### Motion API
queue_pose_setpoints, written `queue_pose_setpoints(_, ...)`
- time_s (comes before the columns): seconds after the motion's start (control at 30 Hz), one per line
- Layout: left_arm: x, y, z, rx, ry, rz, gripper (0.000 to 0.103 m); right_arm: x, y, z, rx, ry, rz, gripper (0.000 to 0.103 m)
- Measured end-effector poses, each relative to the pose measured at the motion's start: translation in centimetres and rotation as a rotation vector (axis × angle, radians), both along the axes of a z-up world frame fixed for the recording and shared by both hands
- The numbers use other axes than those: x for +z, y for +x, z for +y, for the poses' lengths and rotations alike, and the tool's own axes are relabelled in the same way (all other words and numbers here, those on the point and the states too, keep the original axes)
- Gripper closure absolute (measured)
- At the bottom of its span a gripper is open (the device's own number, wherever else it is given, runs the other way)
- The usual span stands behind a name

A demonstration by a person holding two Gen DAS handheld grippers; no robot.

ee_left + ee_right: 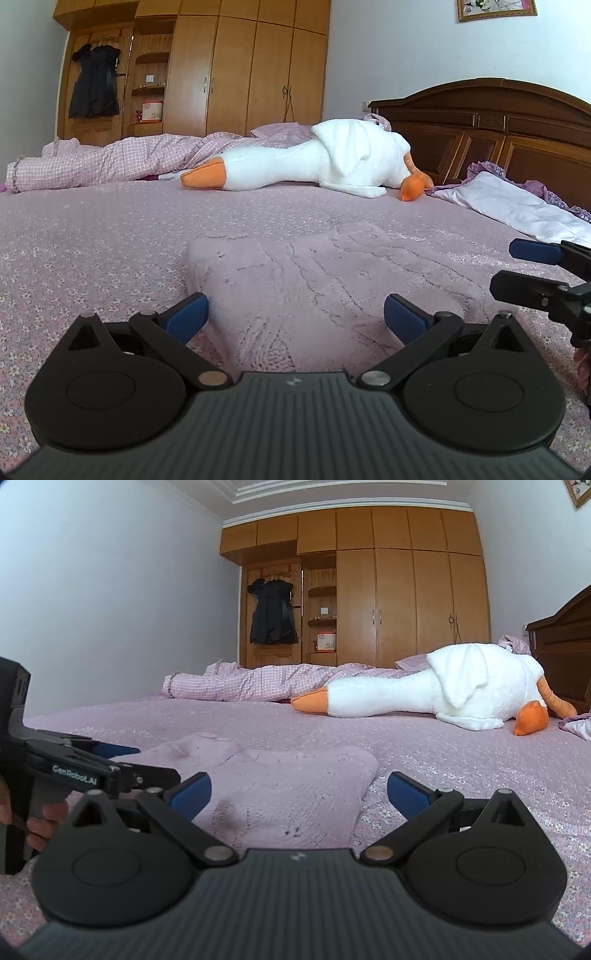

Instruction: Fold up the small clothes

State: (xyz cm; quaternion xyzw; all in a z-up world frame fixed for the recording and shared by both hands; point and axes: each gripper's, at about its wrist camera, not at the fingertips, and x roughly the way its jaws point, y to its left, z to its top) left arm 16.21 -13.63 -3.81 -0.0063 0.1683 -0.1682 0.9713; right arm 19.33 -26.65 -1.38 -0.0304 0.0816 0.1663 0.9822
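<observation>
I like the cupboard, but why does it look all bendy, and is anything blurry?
Left wrist view: the fisheye lens curves the wardrobe and headboard. Right wrist view: the wardrobe bows too; soft daylight, no glare. Both stay fairly sharp, goose included.

- Right gripper [299,790]: jaws spread wide, low over the pink knitted garment [280,782], gripping nothing.
- Garment: lies flat on the floral bedspread [461,760].
- Left gripper [125,760]: enters from the left, held by a hand [44,823].
- Plush goose [424,698]: lies farther back.
</observation>
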Motion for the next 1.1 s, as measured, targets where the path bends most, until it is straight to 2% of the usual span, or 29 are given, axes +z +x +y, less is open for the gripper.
queue_pose_setpoints(0.23,0.03,0.18,0.29,0.009,-0.017,0.011,0.0,0.0,0.09,0.66,0.005,-0.033,0.006,0.0)
queue_pose_setpoints(0.73,-0.1,0.45,0.54,0.012,-0.021,0.028,0.0,0.02,0.34,0.72,-0.001,-0.028,0.02,0.0)
queue_pose_setpoints(1.1,-0.25,0.27,0.22,0.011,0.0,0.02,0.0,-0.07,0.51,0.67,-0.004,-0.032,0.027,0.0)
